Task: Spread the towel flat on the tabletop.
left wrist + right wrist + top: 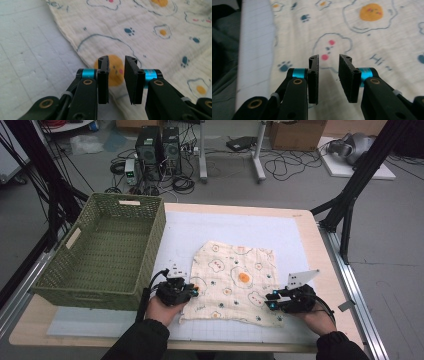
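On the worktop: cloth lies flat, basket at its 9 o'clock.
Left tongs: apart, over the cloth's near-left corner.
Right tongs: apart, over its near-right corner.
Nearer hand: neither, one per corner.

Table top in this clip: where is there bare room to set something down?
Free: the white mat beyond the printed cloth, up to the far table edge, and the empty green basket. Crowded: the near edge, where the left gripper and right gripper sit at the cloth's near corners.
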### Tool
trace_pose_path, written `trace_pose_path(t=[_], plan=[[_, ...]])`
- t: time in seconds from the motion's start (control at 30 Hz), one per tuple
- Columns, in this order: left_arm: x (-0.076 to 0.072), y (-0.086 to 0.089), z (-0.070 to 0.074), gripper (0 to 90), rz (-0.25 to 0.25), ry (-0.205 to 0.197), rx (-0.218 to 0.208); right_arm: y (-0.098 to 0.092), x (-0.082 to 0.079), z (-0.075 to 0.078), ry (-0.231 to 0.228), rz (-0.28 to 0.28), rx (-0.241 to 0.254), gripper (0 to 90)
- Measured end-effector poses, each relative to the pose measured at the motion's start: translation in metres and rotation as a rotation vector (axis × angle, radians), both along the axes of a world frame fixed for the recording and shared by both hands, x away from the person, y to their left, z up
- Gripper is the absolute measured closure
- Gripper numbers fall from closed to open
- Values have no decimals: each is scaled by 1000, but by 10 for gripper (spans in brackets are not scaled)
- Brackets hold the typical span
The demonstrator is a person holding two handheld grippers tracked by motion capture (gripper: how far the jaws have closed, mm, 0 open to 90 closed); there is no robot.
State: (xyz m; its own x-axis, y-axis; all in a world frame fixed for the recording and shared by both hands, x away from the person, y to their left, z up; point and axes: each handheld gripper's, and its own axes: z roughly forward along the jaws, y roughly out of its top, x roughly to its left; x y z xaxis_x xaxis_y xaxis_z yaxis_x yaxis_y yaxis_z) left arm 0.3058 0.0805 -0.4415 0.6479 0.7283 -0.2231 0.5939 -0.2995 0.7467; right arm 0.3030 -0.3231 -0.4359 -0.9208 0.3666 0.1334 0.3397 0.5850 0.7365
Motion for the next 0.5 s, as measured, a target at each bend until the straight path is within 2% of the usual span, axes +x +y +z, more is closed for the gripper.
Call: trace_pose_path(t=[0.1, 0.17, 0.27, 0.4, 0.47, 0.5], plan=[[10, 0, 0, 775, 40, -13, -29, 2, 14, 0, 9, -38, 13, 672], [18, -1, 1, 768, 48, -23, -26, 3, 23, 2, 2, -67, 21, 646], [29, -6, 4, 752, 88, -47, -45, 4, 39, 3, -15, -127, -3, 622], [48, -15, 8, 768, 154, -66, -61, 3, 58, 5, -20, -191, -10, 637], [61, -19, 11, 779, 171, -61, -61, 3, 67, 8, -16, -203, -9, 637], [67, -21, 12, 779, 187, -74, -60, 4, 72, 10, -23, -214, -3, 638]])
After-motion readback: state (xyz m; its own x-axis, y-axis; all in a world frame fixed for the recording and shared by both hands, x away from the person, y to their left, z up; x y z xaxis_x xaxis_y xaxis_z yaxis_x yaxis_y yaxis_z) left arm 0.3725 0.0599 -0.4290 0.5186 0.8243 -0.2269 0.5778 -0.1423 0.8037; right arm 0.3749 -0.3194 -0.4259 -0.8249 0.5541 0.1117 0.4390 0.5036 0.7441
